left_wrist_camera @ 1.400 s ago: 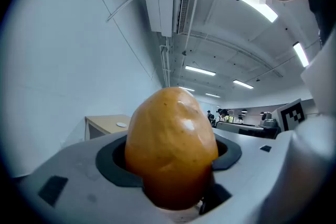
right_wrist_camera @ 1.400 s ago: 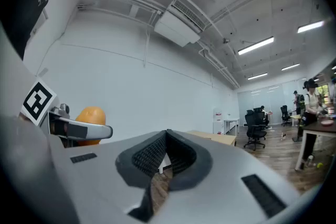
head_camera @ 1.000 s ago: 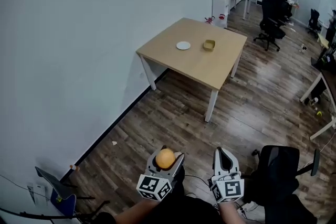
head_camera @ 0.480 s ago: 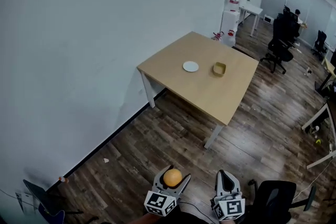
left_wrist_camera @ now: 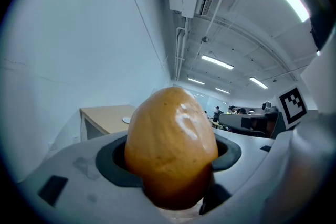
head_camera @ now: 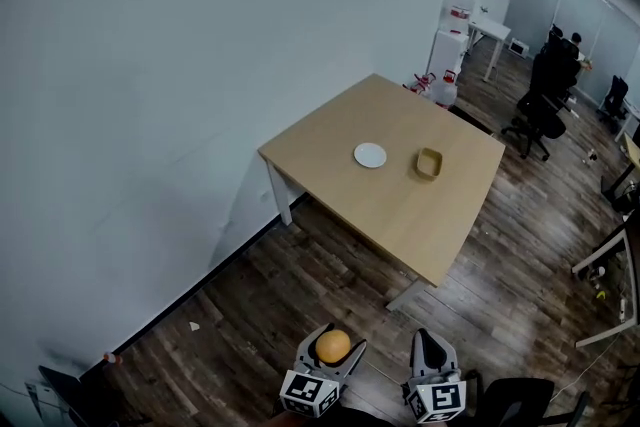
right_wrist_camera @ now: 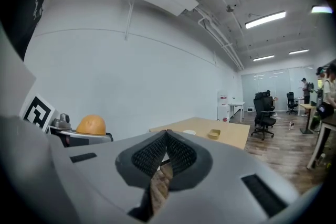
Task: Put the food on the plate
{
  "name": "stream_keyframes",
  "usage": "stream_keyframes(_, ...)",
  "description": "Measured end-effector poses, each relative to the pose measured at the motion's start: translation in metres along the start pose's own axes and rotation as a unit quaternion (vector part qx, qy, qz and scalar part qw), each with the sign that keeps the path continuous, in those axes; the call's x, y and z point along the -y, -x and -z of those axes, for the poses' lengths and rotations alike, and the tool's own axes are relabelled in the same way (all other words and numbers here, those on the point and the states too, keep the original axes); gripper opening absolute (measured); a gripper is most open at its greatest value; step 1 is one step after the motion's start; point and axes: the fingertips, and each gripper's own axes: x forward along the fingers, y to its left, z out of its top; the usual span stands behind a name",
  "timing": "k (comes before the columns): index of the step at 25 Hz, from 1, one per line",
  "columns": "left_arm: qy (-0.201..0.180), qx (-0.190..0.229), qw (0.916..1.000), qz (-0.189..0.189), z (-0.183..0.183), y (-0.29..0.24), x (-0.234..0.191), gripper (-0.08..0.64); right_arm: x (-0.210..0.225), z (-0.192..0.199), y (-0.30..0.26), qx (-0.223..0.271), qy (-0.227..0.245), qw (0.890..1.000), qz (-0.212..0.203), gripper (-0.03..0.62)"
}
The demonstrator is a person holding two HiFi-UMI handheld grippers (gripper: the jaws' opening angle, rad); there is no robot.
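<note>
Left tongs (head_camera: 337, 342) clamp orange food (head_camera: 333, 349) — well apart, table (head_camera: 400, 210) bears white plate (head_camera: 370, 155), yellow bowl (head_camera: 429, 163).

Cool even light from ceiling strips (right_wrist_camera: 265, 19), fisheye-bent edges — dark vignetted corners, near jaws blurred.

- Food (head_camera: 333, 346): orange-yellow.
- Plate (head_camera: 370, 155): white.
- Bowl (head_camera: 429, 163): tan-yellow.
- Counter (head_camera: 330, 140): pale wood.
- Floor (head_camera: 250, 305): dark brown planks.
- Left hand-held gripper (head_camera: 335, 343), right hand-held gripper (head_camera: 428, 343): grey, black-and-white square markers.
</note>
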Motion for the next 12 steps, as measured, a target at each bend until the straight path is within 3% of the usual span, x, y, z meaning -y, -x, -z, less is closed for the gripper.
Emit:
stream_keyframes(8, 0.007, 0.002, 0.9998, 0.017, -0.022, -0.066, -0.053, 0.316, 0.02, -0.006, -0.065, -0.017, 0.018, 1.0, 0.019, 0.06)
stream_keyframes(12, -0.009, 0.009, 0.9994, 0.031, -0.037, -0.092, -0.069, 0.316, 0.024, -0.016, -0.081, -0.007, 0.022, 0.999, 0.036, 0.06)
